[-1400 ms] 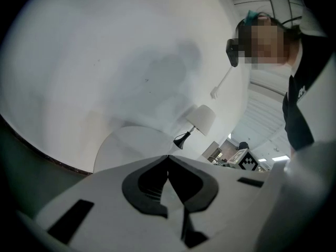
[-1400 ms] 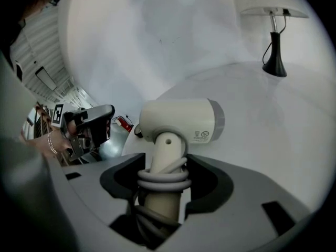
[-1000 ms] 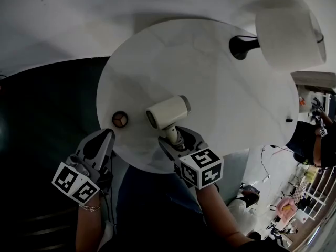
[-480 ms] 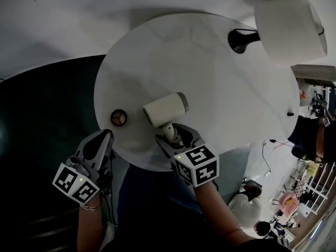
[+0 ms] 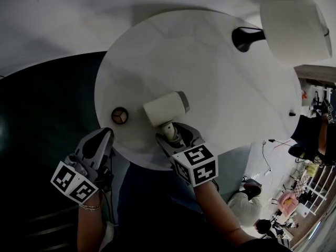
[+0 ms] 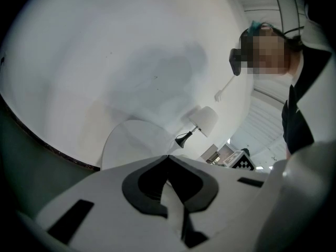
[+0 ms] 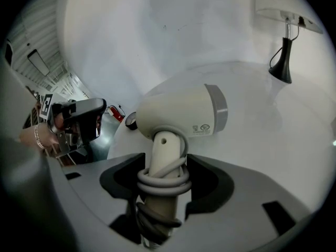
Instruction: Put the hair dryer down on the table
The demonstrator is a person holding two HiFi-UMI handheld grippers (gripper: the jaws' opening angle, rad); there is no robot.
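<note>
A round white desk [image 5: 210, 62] stands over a dark floor [image 5: 42, 119] against a pale wall, with a lamp [image 5: 294, 30] at its far right edge. From the head view, your right hand-held gripper [image 5: 173, 133] reaches in over the desk's near edge, and the cream hair dryer [image 5: 164, 109] lies level just beyond it, its grey end turned to the right. A small round brown thing [image 5: 119, 115] sits near the left edge, just beside the dryer. Your left hand-held gripper [image 5: 107, 135] hangs off the desk's near-left edge, over the floor. In the left gripper view its jaws are pressed together at the tips with nothing between them; the desk and the lamp show beyond, and a person [image 6: 302, 119] stands at the right. In the right gripper view the jaws pinch the dryer's handle [image 7: 160, 154] from both sides, where the grey cord [image 7: 164, 185] is coiled round it. The dryer's body is over the desk top; you cannot tell from these views whether it touches the surface.
</note>
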